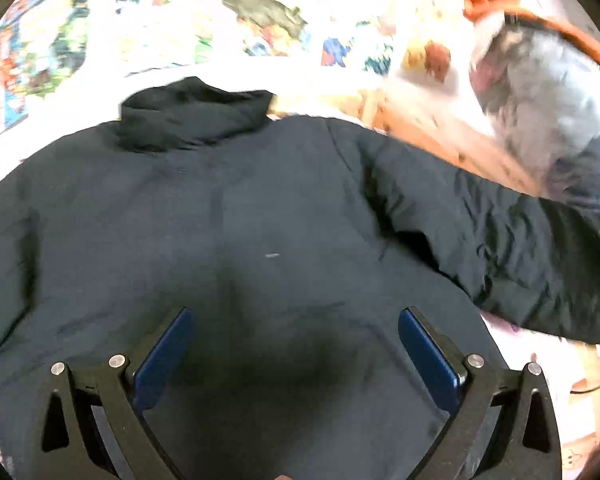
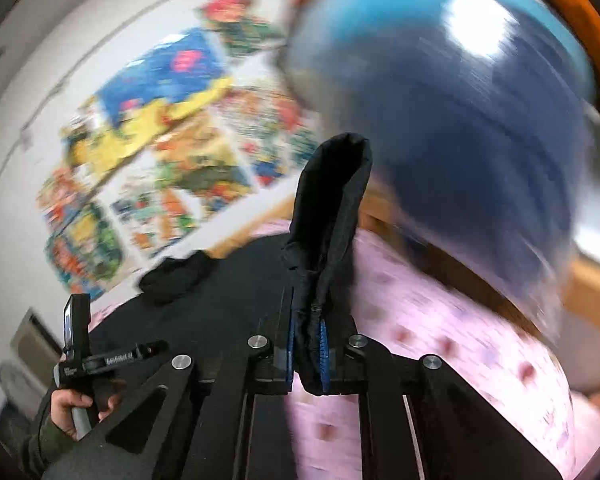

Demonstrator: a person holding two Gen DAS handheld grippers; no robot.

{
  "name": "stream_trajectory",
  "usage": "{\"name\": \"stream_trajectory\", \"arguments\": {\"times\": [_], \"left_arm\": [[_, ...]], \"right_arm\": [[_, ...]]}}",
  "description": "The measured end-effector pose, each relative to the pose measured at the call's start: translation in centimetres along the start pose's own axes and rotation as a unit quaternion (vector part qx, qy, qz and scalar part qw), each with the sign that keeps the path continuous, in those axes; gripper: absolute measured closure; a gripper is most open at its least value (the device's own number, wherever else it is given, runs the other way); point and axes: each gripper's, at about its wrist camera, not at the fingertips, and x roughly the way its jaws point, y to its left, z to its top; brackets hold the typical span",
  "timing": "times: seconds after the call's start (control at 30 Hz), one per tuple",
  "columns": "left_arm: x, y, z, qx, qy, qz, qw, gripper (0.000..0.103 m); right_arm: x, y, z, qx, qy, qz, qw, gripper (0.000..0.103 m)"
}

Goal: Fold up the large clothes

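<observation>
Your left tool [image 1: 296,354] hangs released, fingers wide apart, right above the lower body of the jacket [image 1: 228,220]. Jacket lies spread flat on the bed [image 2: 440,320], collar [image 1: 196,114] at the far end ahead of the tool, one sleeve [image 1: 500,232] stretched out to the tool's right.

Your right tool [image 2: 306,356] is clenched on the cuff [image 2: 332,208] of that sleeve; the cuff stands up ahead of the fingers, lifted off the pink sheet. Background is smeared with motion blur, so the tool looks to be mid-swing. Your left hand [image 2: 74,408] shows at the lower left of the right view, gripping its handle.

Step in hand, as I read it: the sleeve fold, early in the task, body not yet folded.

Next move calls for carrying the cuff across to the jacket's chest, laying the sleeve flat over the body, then letting go. Left tool could pin the body near the shoulder so the padded fabric doesn't drag. Watch for the sleeve bunching.
</observation>
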Motion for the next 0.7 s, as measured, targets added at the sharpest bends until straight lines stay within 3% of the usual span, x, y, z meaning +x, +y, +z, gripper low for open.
{"name": "stream_trajectory", "arguments": {"times": [0.17,0.33,0.47,0.57,0.67,0.7], "left_arm": [[-5.9,7.9,-2.2,-0.048,-0.025,0.037,0.9978,0.000],[-9.9,15.6,-6.7,-0.119,-0.031,0.078,0.9893,0.000],[-12.1,19.9,-9.6,-0.163,-0.043,0.096,0.9810,0.000],[-12.6,22.1,-11.2,-0.193,-0.047,0.097,0.9752,0.000],[-12.6,23.4,-11.9,-0.208,-0.052,0.090,0.9725,0.000],[-12.4,23.6,-11.9,-0.211,-0.053,0.085,0.9724,0.000]], "right_arm": [[0.4,11.0,1.9,-0.104,-0.004,0.108,0.989,0.095],[1.2,20.9,-1.3,-0.183,0.040,0.202,0.961,0.095],[3.8,25.8,-5.6,-0.213,0.103,0.238,0.942,0.095],[6.3,28.3,-9.4,-0.237,0.144,0.230,0.933,0.095],[8.5,29.2,-13.1,-0.245,0.195,0.234,0.920,0.082],[9.2,29.2,-14.1,-0.239,0.220,0.234,0.917,0.067]]}}
